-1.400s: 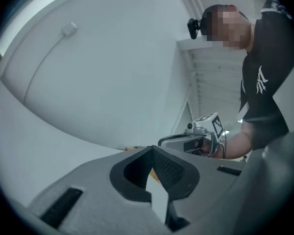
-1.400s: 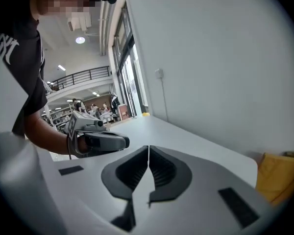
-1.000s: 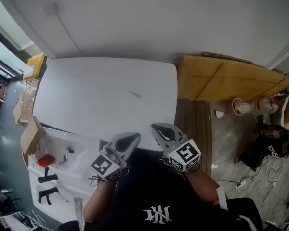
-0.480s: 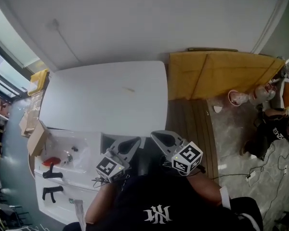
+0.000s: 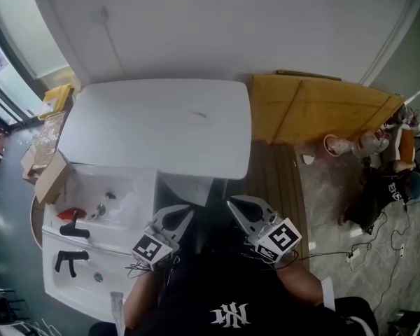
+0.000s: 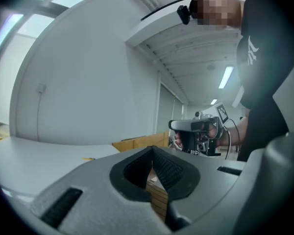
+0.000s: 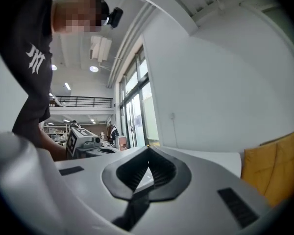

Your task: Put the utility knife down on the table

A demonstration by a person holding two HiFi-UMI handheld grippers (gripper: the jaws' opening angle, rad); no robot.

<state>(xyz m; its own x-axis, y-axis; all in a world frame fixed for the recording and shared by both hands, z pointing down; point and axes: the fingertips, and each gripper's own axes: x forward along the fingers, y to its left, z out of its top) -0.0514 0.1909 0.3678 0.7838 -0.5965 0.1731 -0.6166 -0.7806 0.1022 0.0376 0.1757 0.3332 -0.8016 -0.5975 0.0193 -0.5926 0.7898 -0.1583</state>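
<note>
Utility knife (image 5: 198,114) isn't in either tool, as far as I can see. It looks like the thin yellowish sliver lying flat on the white table (image 5: 126,138), toward the table's far right part, with bare tabletop all round it.

Left tool (image 5: 180,214) has its jaws closed tip to tip with nothing between them, and it's held off the table's near edge, not touching it. Right tool (image 5: 236,205) is the same deal: jaws together, empty, also off the near edge and closer to the table's right corner. Both sit well apart from the knife. The person's black shirt (image 5: 224,299) fills the space on the side of the tools away from the table.

Against the table's near-left side there's a white basin unit (image 5: 91,187) with a red thing (image 5: 68,214) and some black pieces (image 5: 71,261) on it. A cardboard box (image 5: 49,177) sits at the table's left edge, and a big yellow-brown board (image 5: 315,110) lies along the table's right side.
</note>
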